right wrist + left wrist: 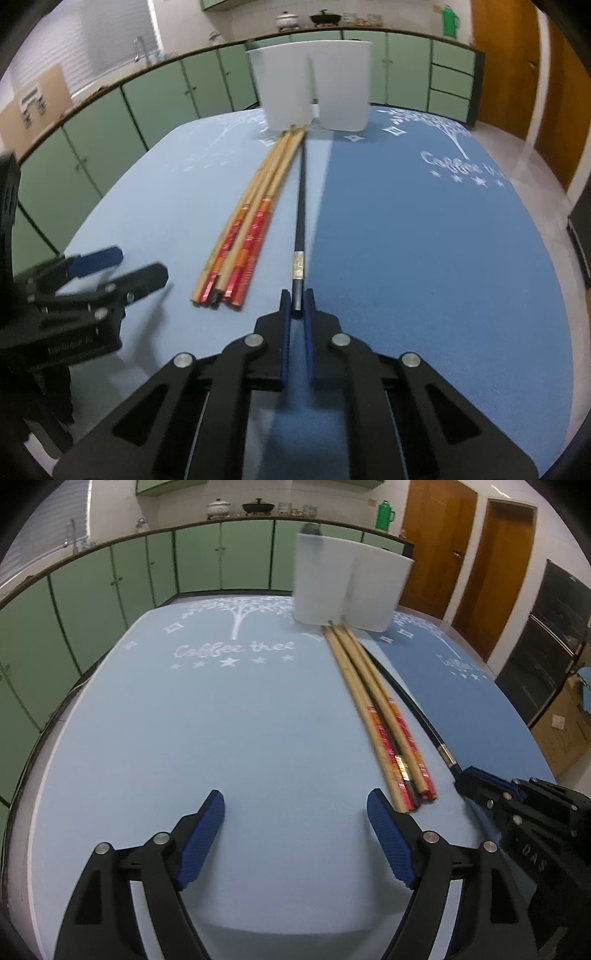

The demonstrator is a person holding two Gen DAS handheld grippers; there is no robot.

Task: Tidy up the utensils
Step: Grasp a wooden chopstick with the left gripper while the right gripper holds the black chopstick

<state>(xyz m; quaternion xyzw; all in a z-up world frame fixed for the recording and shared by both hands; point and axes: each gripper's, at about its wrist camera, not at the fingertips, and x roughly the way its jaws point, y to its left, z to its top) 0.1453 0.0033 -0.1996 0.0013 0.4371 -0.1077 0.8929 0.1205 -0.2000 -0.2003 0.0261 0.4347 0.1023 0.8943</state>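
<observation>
Wooden chopsticks [245,225] with red and orange printed grip ends lie bundled on the light blue mat [229,738] that covers the left part of the desk. Their bare tips reach toward the white holder [314,85], which stands upright at the far edge of the desk, astride the seam where the light mat meets a darker blue mat [436,258]. The holder has two compartments divided by a central wall; what they contain cannot be seen from either view.

A single black chopstick [301,206], marked by a pale band near its grip end, lies along the seam between the two mats, just beside the wooden bundle and nearly parallel to it. Its tip points at the foot of the holder.

Right gripper [297,302]: the jaws are clenched on the grip end of the black chopstick, with blue pads pressed against either side of it.

Left gripper [295,808]: the jaws are released and spread wide over bare light blue mat, near the grip ends of the wooden bundle but apart from them. Its right pad [388,838] sits closest to the bundle without touching.

Both mats carry a white tree print with lettering and stars. Green cabinets [92,590] run behind the desk, and brown wooden doors [491,572] stand beyond its far right corner.
</observation>
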